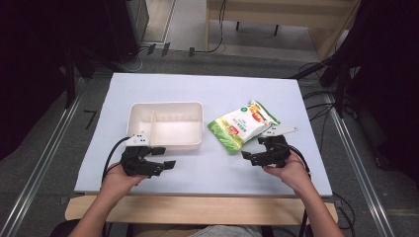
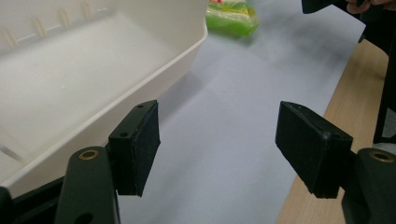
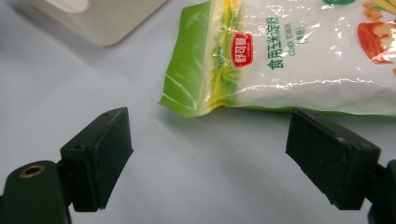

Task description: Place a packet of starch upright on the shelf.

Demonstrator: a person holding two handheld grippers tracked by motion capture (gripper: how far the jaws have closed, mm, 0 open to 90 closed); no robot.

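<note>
A green and white bag of corn starch (image 1: 242, 126) (image 3: 299, 56) lies flat on the pale table, right of a white divided tray (image 1: 165, 123) (image 2: 70, 79). My right gripper (image 1: 252, 157) (image 3: 219, 158) rests just below the bag, open, nothing between its jaws. The bag's green bottom edge lies just ahead of those jaws. My left gripper (image 1: 167, 158) (image 2: 219, 149) sits at the tray's near left corner, open and empty, its left jaw close beside the tray's outer wall. A corner of the bag (image 2: 232, 16) lies far off in the left gripper view.
The white table top (image 1: 207, 91) ends in a wooden front edge (image 1: 197, 207) (image 2: 336, 107) near the person's forearms. Bare table surface lies between the two grippers and behind the tray. Cables and dark stands line the floor on both sides.
</note>
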